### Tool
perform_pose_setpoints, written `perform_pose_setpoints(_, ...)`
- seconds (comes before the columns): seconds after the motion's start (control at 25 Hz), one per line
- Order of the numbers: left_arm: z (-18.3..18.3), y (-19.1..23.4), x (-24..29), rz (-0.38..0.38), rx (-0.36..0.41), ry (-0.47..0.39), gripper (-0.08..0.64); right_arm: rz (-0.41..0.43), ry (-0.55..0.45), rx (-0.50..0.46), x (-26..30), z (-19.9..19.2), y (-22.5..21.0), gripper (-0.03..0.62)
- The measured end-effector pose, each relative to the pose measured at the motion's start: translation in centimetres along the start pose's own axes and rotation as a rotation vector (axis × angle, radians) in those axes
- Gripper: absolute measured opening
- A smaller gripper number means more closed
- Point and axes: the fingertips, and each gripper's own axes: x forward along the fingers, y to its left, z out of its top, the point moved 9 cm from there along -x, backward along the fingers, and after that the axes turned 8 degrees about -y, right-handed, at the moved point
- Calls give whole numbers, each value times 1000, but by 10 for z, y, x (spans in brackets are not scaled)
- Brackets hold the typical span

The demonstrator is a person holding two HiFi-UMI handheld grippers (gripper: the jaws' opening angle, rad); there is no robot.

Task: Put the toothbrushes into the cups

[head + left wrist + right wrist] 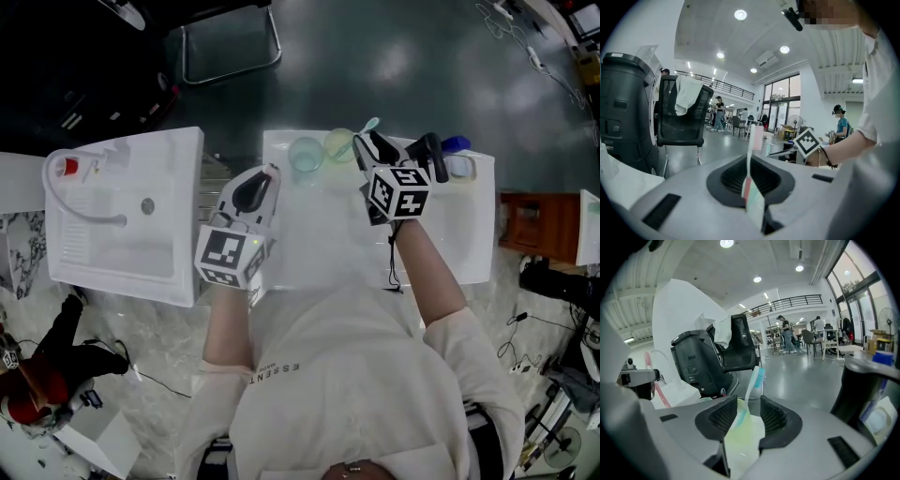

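A teal toothbrush (pixel 753 383) stands leaning in a yellow-green cup (pixel 743 439), head up. My right gripper (pixel 743 416) is open around both, and its pads do not press the brush. From above, that cup (pixel 337 144) sits at the back of the white counter (pixel 469 234), with the right gripper (pixel 362 146) at its rim. A pale blue cup (pixel 305 154) stands just left of it with nothing visible inside. My left gripper (pixel 269 174) is shut on a pink and white toothbrush (pixel 750 157), held upright near the counter's left side, short of the blue cup.
A second white basin (pixel 122 220) with a hose lies to the left. A black upright fixture (pixel 428 150), a blue object (pixel 456 143) and a white round holder (pixel 459 167) crowd the counter's back right. A wooden stool (pixel 530 225) stands beyond the right edge.
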Motion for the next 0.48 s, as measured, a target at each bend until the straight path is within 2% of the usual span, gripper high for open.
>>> perform_pose_setpoints(0.24, 13, -10, -5, 22, 7, -29, 23, 49, -28, -30, -25, 12, 8, 147)
perform_pose_setpoints(0.48, 31, -30, -11, 45, 23, -56, 23, 132, -161, -176, -61, 47, 21, 146)
